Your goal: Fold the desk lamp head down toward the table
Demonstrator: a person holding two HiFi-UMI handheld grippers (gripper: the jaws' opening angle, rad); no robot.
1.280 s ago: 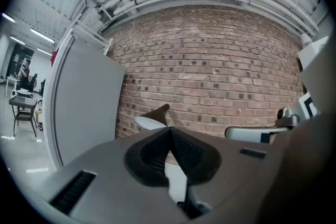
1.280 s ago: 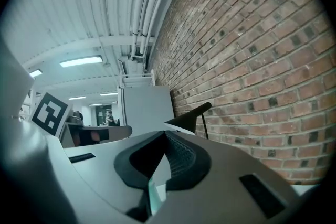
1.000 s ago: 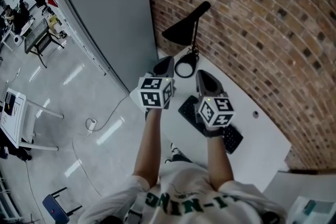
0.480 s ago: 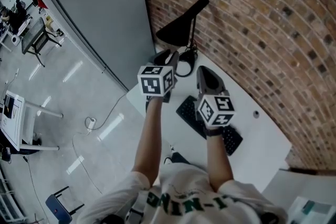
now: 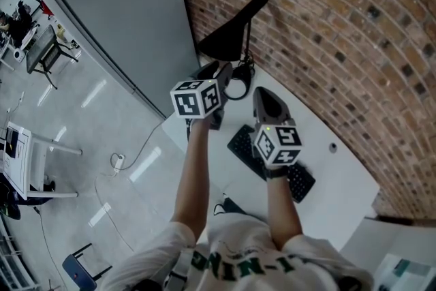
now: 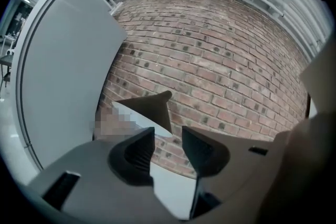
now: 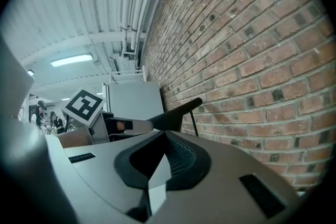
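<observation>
A black desk lamp stands at the table's far corner by the brick wall, its cone head [image 5: 227, 37] raised and tilted on a thin stem above the ring base [image 5: 238, 87]. My left gripper [image 5: 219, 71] sits just under and in front of the head. Its jaws have just been opening and stand open with nothing between them [image 6: 169, 147]. In the left gripper view the lamp head [image 6: 149, 110] lies just beyond the fingertips. My right gripper [image 5: 261, 93] hovers over the table to the right, shut and empty [image 7: 165, 136], with the lamp head [image 7: 176, 113] ahead of it.
A black keyboard [image 5: 272, 167] lies on the white table [image 5: 340, 180] under my right arm. The brick wall [image 5: 340, 31] runs close behind the lamp. A grey partition [image 5: 129, 17] stands at the left, where the table ends above the floor.
My left gripper moved forward toward the lamp head and its jaws went from shut to open. The right gripper stayed nearly where it was.
</observation>
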